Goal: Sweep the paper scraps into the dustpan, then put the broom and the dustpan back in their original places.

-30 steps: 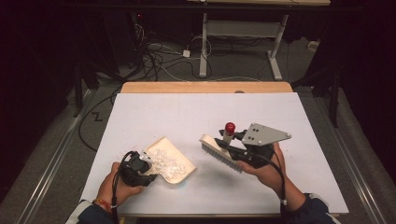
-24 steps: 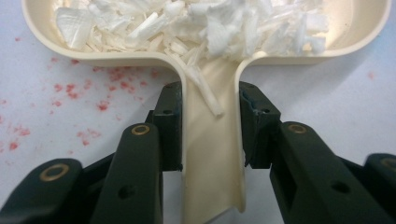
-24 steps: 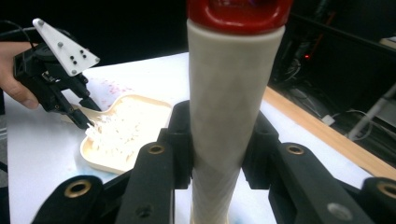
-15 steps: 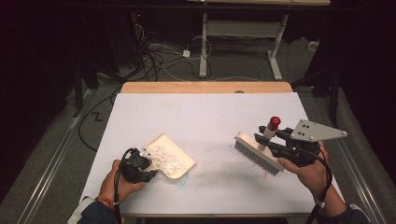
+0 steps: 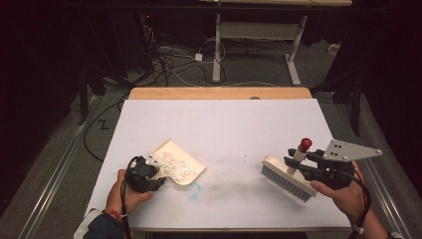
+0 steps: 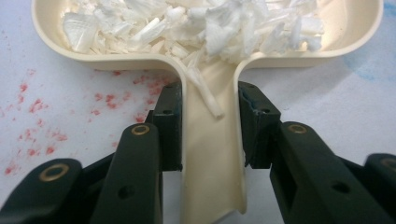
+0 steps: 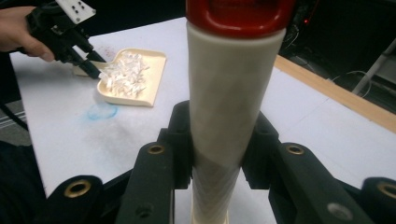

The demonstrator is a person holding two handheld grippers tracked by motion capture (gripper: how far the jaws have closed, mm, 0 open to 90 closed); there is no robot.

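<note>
While both tools are loaded, neither item is at rest unsupported. Left tool [image 5: 144,175] is closed on the handle of the cream plastic dustpan [image 6: 205,60], jaws pressing either side of the handle just behind the pan, per the left gripper view. Dustpan sits at the near left of the white-covered bench [image 5: 224,124], holding a heap of white shredded scraps [image 5: 171,164]; one sliver lies down in the handle channel, close to the jaws.

Right tool [image 5: 318,169] is clamped round the cream cylindrical handle with red cap [image 7: 233,93] of the cream hand brush with pale bristles [image 5: 286,179]. Brush is at the near right, well apart from the dustpan; whether the bristles touch the surface cannot be told.

A faint blue ring mark [image 7: 100,112] lies just beside the dustpan mouth; red speckles mark the bench beside the handle.

Assessment: sweeping looks largely done, as few loose scraps are evident on the bench. Recommended practice for the step in hand: keep the dustpan level or slightly tipped back toward the handle when it is lifted, move slowly so the light scraps do not drift off, and hold the brush clear of the pan's path.
</note>
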